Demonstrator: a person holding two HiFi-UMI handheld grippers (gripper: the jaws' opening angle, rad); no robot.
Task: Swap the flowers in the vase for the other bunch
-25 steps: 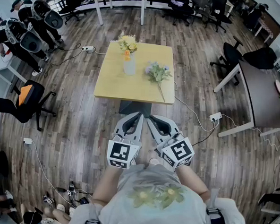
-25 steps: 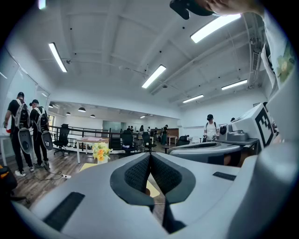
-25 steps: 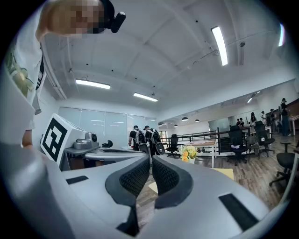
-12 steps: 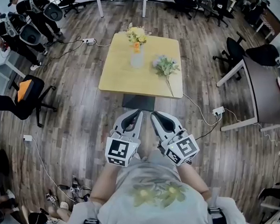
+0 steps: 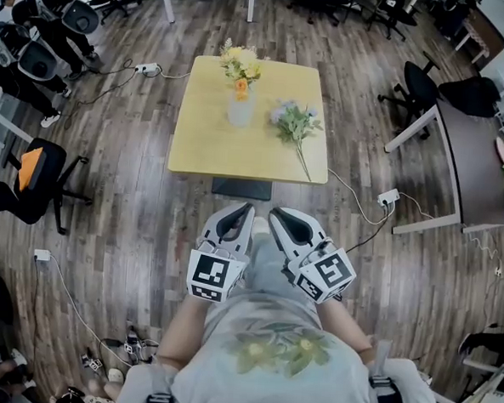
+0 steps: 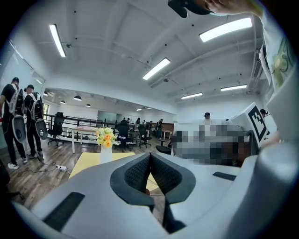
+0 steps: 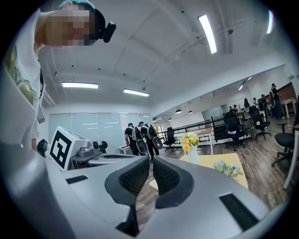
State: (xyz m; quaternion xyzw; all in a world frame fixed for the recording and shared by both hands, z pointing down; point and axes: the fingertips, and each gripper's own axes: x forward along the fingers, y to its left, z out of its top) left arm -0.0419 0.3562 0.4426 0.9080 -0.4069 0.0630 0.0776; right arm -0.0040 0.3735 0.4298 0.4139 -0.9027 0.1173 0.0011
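- Closest to the person's chest, the left gripper (image 5: 246,209) and right gripper (image 5: 276,214) are held side by side over the wood floor (image 5: 132,206); both pairs of jaws are closed together, with nothing gripped.
- Beyond them, a yellow table (image 5: 200,146) is seen, well apart from both.
- On it, a white vase (image 5: 239,112) is stood upright, filled with yellow flowers (image 5: 238,64).
- Near the vase, the other bunch (image 5: 294,127) is laid flat on the tabletop.

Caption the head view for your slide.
Shut left hand-held gripper and shut right hand-held gripper face a yellow square table with white vase of yellow flowers and loose pale bunch.
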